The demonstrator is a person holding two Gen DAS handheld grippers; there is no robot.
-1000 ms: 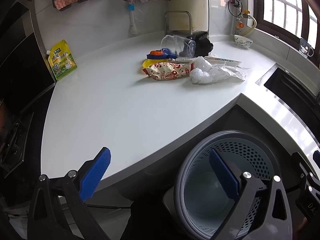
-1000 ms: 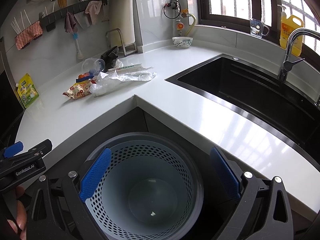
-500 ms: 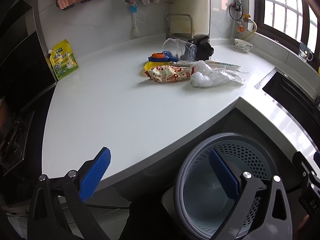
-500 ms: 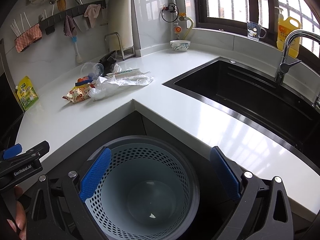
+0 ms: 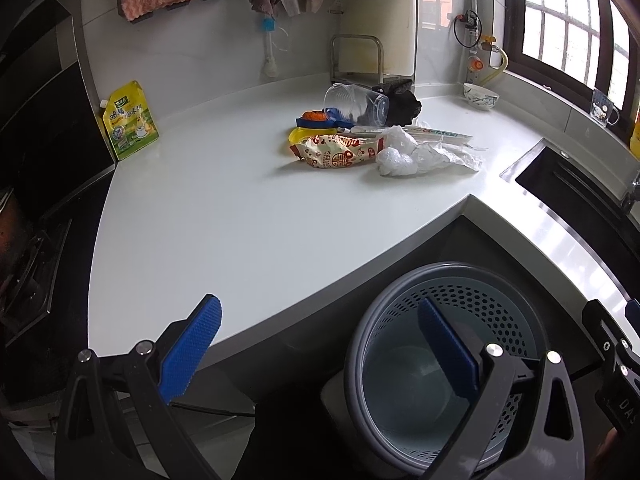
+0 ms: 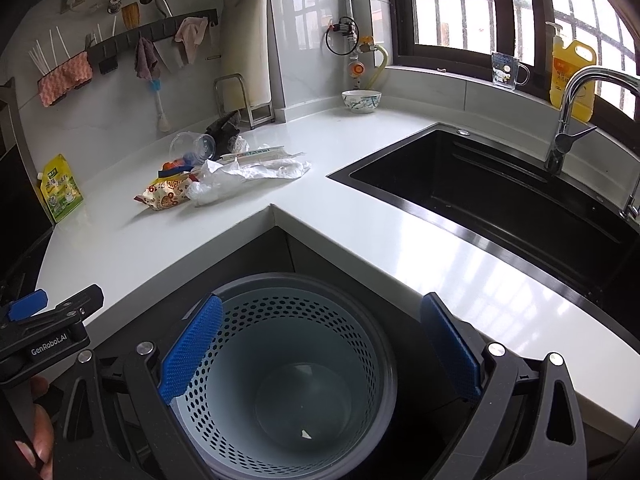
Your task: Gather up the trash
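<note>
The trash pile, led by a snack wrapper lying flat with its long axis running left-right, sits on the countertop, well apart from both tools. The left gripper and right gripper hover with jaws spread wide, empty, over the perforated bin.
</note>
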